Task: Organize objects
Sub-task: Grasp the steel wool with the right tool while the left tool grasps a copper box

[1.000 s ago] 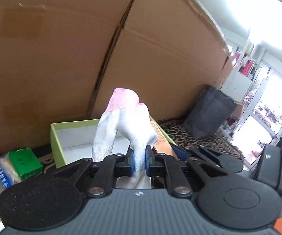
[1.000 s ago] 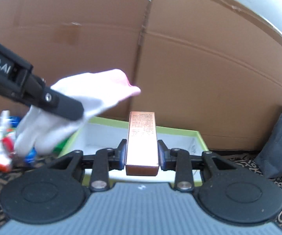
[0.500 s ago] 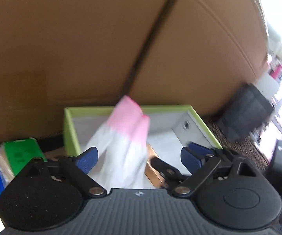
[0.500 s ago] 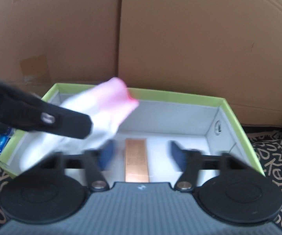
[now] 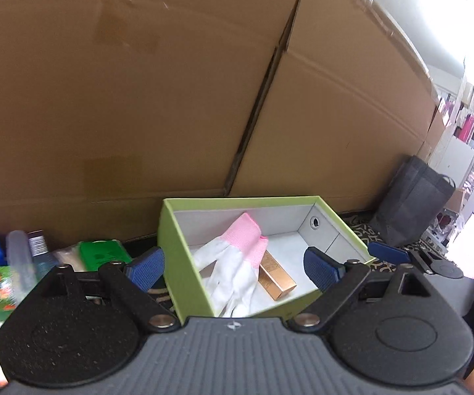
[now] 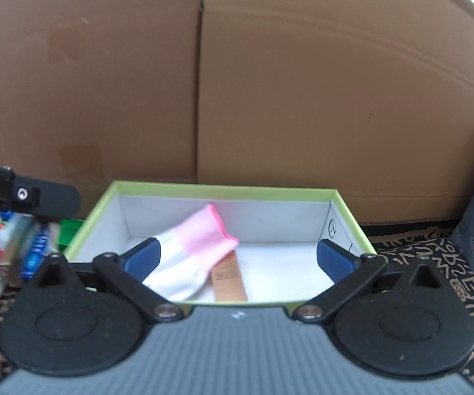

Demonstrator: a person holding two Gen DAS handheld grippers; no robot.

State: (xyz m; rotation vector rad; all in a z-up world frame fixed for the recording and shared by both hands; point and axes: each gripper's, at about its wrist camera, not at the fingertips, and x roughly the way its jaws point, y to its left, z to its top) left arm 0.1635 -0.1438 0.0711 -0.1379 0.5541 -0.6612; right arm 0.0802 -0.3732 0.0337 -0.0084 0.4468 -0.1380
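Where patterned dark cloth [image 6: 414,256] meets cardboard wall [image 6: 302,98]: green box [image 6: 223,188] holding white glove [image 6: 187,250] beside copper carton [image 6: 229,276]; left gripper [image 5: 233,265] spread, empty; right gripper [image 6: 238,256] just opened wide, empty.

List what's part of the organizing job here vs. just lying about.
Job:
- green box, open
- glove lying in it, partly over the copper carton
- copper carton in it
- packets left of the box, likely next
- left gripper, right gripper, both just opened, nothing held

Lying about:
- cardboard boxes behind
- dark bag
- patterned mat
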